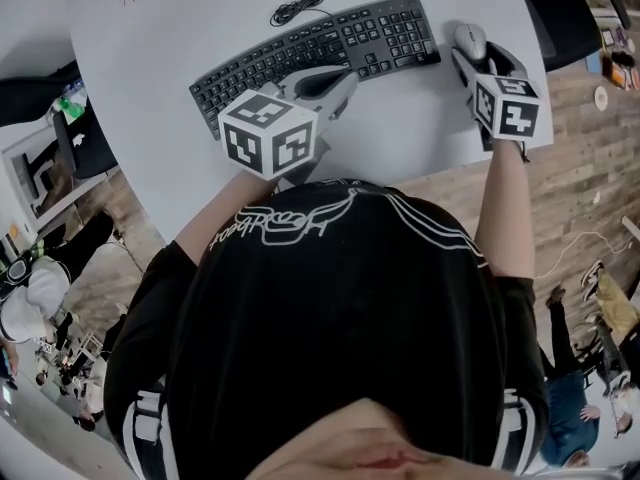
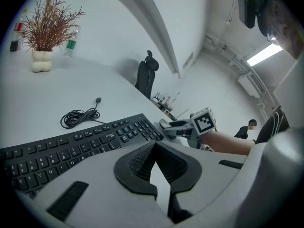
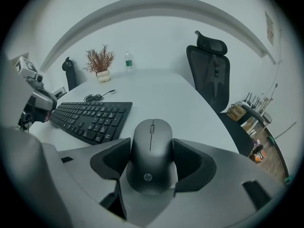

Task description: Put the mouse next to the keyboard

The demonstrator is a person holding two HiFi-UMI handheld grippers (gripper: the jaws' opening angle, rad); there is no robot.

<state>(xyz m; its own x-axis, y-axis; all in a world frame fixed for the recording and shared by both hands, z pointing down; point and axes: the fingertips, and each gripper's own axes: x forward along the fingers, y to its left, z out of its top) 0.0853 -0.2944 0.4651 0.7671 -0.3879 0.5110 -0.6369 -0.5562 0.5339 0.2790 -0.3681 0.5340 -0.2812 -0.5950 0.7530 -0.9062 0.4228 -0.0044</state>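
Observation:
A black keyboard [image 1: 320, 53] [image 2: 71, 148] [image 3: 90, 115] lies slanted across the white table [image 1: 200, 28]. Just off its right end is a dark grey mouse [image 1: 470, 38] [image 3: 151, 151]. My right gripper [image 1: 475, 56] [image 3: 151, 161] is shut on the mouse, one dark pad pressed to each side. Whether the mouse rests on the table or hangs just above it, I cannot tell. My left gripper [image 1: 335, 83] [image 2: 154, 146] hovers over the keyboard's front edge near its middle, its tips together and nothing held.
The keyboard's coiled cable [image 1: 297, 10] [image 2: 78, 118] lies behind it. A dried plant in a white vase [image 2: 42, 37] [image 3: 99, 63] and a bottle [image 3: 128, 61] stand at the far side. A black office chair [image 3: 209, 75] is beyond the table's right edge. The near table edge [image 1: 450, 163] runs just under my grippers.

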